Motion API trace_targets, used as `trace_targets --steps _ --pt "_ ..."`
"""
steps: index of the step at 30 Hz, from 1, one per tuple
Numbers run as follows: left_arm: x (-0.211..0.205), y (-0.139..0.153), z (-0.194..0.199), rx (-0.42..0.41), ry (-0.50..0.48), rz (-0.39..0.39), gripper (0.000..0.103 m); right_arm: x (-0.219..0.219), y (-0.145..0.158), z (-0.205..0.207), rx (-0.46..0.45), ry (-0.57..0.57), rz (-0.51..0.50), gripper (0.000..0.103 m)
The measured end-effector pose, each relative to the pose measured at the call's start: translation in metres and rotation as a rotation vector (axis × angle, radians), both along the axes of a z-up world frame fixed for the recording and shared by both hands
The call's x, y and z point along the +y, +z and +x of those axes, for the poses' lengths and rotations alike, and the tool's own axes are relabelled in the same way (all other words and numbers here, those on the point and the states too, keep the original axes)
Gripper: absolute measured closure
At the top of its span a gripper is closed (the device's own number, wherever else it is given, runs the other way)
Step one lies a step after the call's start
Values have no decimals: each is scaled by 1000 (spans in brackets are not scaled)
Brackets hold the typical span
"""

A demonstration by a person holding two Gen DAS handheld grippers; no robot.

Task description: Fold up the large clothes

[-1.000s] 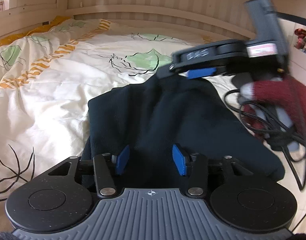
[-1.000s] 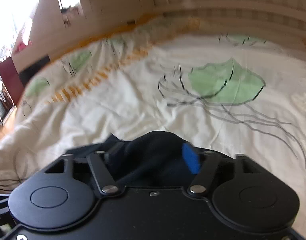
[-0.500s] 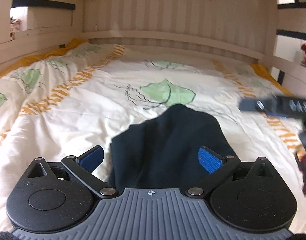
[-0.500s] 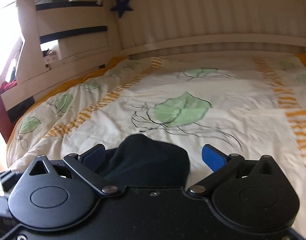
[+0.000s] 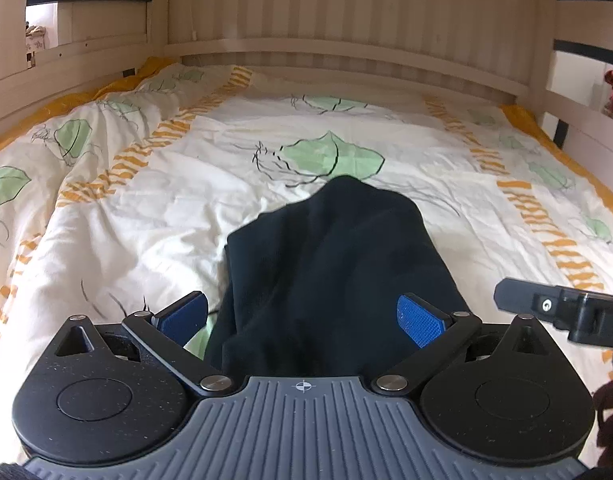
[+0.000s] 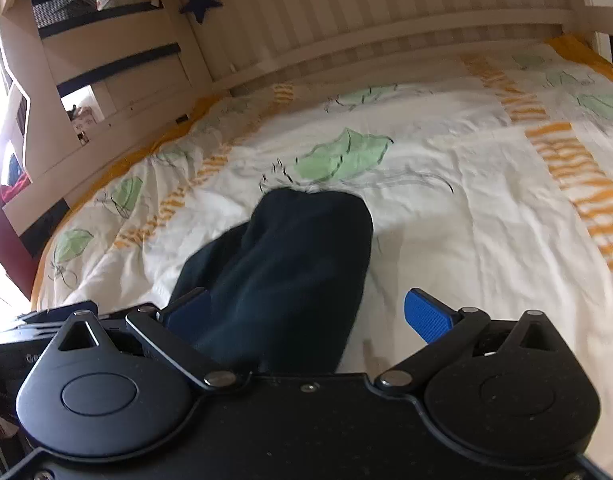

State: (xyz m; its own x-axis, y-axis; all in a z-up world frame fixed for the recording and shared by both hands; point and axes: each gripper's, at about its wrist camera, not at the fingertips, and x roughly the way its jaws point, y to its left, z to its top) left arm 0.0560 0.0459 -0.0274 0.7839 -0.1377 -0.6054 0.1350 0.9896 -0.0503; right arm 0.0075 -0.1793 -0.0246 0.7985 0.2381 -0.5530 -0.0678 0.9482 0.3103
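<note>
A dark navy garment [image 5: 330, 264] lies folded in a narrow bundle on the bed, running away from me. It also shows in the right wrist view [image 6: 282, 264]. My left gripper [image 5: 302, 318] is open above its near end, blue pads [image 5: 420, 320] spread wide, holding nothing. My right gripper [image 6: 306, 312] is open too, with the garment under its left finger and bare quilt under its right pad [image 6: 426, 316]. The right gripper's body [image 5: 562, 312] shows at the right edge of the left wrist view.
The bed is covered by a white quilt [image 5: 146, 208] with green leaves and orange stripes. A slatted wooden headboard [image 5: 346, 12] stands at the far end. Wooden side rails [image 5: 66, 60] run along both sides. A blue star [image 6: 200, 2] hangs on the wall.
Both grippers have opened and let go of the garment, then pulled back and up. The garment dropped onto the quilt and lies still. The right gripper moved from above the cloth to the right.
</note>
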Motion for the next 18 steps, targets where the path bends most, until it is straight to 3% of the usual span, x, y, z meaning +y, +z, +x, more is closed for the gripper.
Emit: trace_targets --steps 12,18 --pt "-18 9 -22 13 29 97 0 6 -2 -35 21 -8 -55 0" --pt "-19 8 -23 62 41 81 0 8 -4 -39 56 6 -79 0"
